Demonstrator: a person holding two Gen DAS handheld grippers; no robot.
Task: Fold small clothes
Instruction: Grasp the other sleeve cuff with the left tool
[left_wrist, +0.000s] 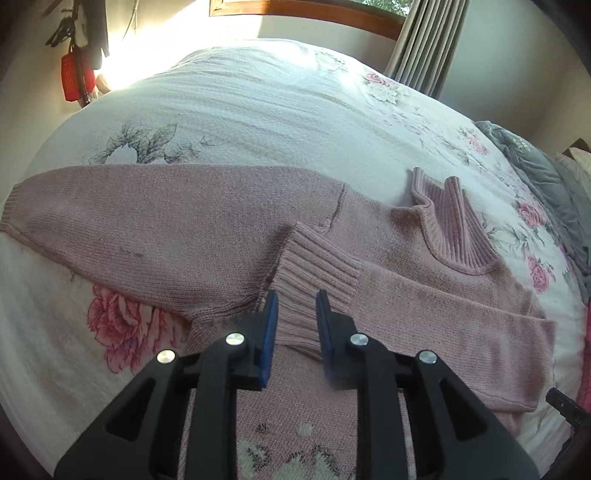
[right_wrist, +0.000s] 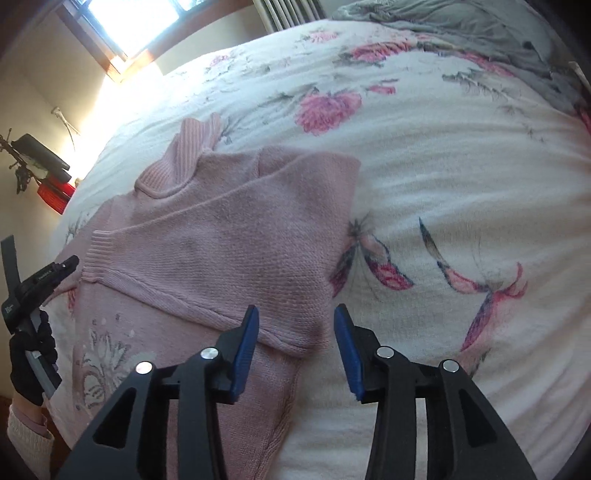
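Your left gripper (left_wrist: 295, 314) is nearest, jaws spread either side of the ribbed cuff (left_wrist: 314, 273) of the folded-in sleeve, not clamping it. Your right gripper (right_wrist: 295, 332) stands open over the sweater's right edge. The pink sweater (left_wrist: 207, 229) lies flat on the floral bedspread (left_wrist: 258, 107), other sleeve extended leftward, collar (left_wrist: 447, 221) pointing away.

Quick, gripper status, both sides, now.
Left gripper: open, holding nothing, blue pads either side of the folded sleeve's ribbed cuff.
Right gripper: open, empty, over the pink sweater edge.
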